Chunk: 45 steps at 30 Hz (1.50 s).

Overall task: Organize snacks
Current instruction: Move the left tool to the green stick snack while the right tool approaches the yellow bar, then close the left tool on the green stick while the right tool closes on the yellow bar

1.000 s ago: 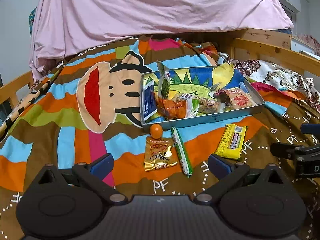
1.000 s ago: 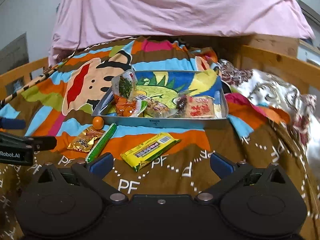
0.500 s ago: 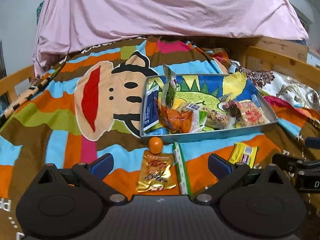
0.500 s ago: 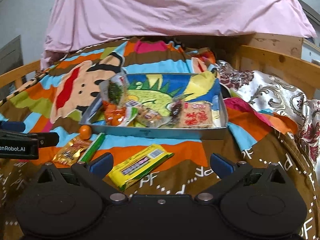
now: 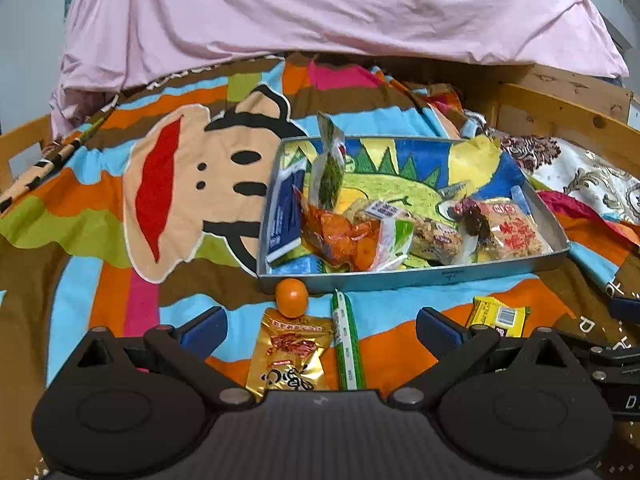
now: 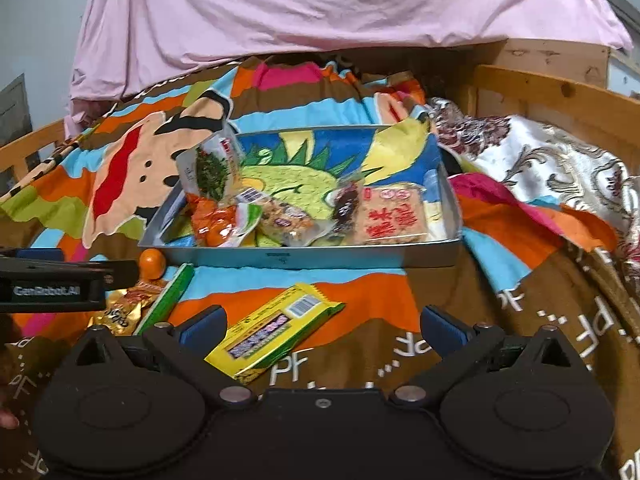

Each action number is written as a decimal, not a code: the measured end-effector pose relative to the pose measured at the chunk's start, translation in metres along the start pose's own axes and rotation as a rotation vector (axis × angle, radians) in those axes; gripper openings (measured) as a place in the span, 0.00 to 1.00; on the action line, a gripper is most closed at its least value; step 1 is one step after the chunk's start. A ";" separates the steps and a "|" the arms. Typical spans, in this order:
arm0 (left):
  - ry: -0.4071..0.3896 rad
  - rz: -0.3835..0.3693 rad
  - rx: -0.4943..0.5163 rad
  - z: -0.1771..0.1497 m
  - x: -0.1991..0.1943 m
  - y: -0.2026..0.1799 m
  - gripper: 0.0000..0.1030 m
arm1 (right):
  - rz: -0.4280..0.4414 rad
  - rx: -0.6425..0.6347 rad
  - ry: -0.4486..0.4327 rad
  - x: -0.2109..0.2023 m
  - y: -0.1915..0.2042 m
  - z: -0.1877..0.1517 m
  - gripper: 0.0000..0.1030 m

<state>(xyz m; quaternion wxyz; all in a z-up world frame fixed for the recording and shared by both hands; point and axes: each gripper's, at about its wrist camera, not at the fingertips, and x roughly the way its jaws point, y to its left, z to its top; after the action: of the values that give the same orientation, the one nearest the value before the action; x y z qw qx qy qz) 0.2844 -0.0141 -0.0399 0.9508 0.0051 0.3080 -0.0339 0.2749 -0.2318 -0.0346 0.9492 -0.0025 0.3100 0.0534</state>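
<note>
Currently both grippers are empty with fingers spread wide, so this looks like the approach ahead of a pick. Left gripper (image 5: 322,330) hangs low over the blanket (image 5: 80,272) with the gold packet (image 5: 290,356) and green stick (image 5: 347,346) lying between its fingers; the small orange (image 5: 292,297) sits just past the packet's top edge, touching or nearly touching the tray's front wall. Right gripper (image 6: 320,330) has the yellow bar (image 6: 276,328) lying diagonally between its fingers, nearer the left one. Tray (image 5: 420,276) sits just beyond all four loose items and already holds a blue packet (image 5: 285,212) at its left wall, an upright seaweed pack (image 5: 330,172), an orange bag (image 5: 340,236), a cereal bar (image 5: 434,236) and a red-print cracker pack (image 5: 512,232). My read: four items left to move, so the task is partway done. Next move for the left side calls for picking one target, since packet and stick lie side by side and a wide close could catch both; flat foil will likely need a low, edge-on pinch. Right side needs to line up across the bar's short width. Hard to see: the gripper bodies cover the near ends of the gold packet, stick and yellow bar, the bar is mostly cut off behind the finger in the left view, and packet print is too small to read. Contact between orange and tray is uncertain.
</note>
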 end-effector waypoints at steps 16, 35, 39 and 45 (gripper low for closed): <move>0.139 -0.298 0.001 0.007 0.033 0.006 0.98 | 0.003 -0.155 0.079 0.047 0.053 -0.019 0.99; 0.239 -0.339 -0.123 -0.004 0.063 0.015 0.83 | -0.057 -0.179 0.066 0.043 0.049 -0.029 0.99; 0.236 -0.344 -0.214 -0.012 0.070 0.020 0.75 | -0.068 -0.142 0.072 0.054 0.044 -0.026 0.97; 0.212 -0.266 -0.185 -0.017 0.071 0.013 0.56 | -0.021 -0.102 0.065 0.056 0.035 -0.025 0.81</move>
<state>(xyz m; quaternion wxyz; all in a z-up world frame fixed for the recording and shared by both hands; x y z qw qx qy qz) 0.3326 -0.0049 -0.0957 0.8965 -0.1196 0.4062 -0.1301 0.3014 -0.1924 -0.0872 0.9378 -0.0559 0.3374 0.0589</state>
